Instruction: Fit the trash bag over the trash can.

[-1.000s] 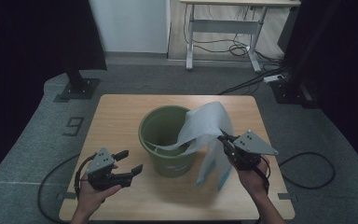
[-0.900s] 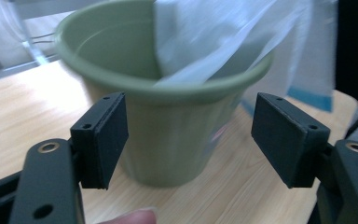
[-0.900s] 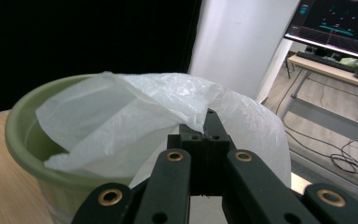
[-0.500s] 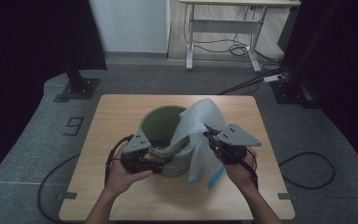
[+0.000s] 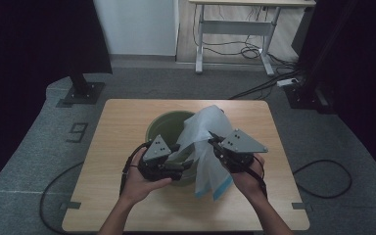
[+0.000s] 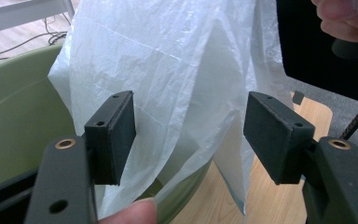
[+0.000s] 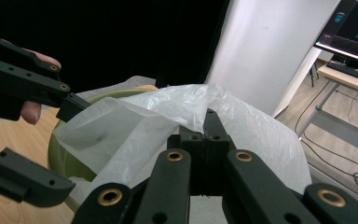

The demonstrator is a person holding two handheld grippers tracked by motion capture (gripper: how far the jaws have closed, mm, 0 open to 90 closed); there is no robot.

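Pinching the white plastic bag [image 5: 206,142] near its top, the right gripper [image 5: 214,142] has its jaws pressed together on the film — in the right gripper view the two black jaws meet with the sheet [image 7: 168,121] caught between them. The bag hangs from that grip, one part draped over the far-right rim of the green bucket [image 5: 162,126], the rest falling outside the bucket's right side toward the table [image 5: 122,122], where its lower edge shows a blue strip.

The left gripper [image 5: 186,157] sits at the bucket's near rim, pointing toward the bag. Its jaws are spread and have just been closing, with a fold of the bag [image 6: 186,79] between them — in the left gripper view the pads [image 6: 114,135] stand on either side of the film, with a gap showing at the right pad; whether the left pad touches the film I cannot tell. Behind the film lies the bucket's green inner wall [image 6: 18,107], and the right hand [image 6: 349,23] shows at the top right corner.

The bucket stands near the middle of the wooden table, between the two hands. The left hand [image 5: 142,181] holds its gripper from below and left; the right hand [image 5: 247,178] holds its own just right of the bucket. A cable trails from each gripper off the table's near edge.
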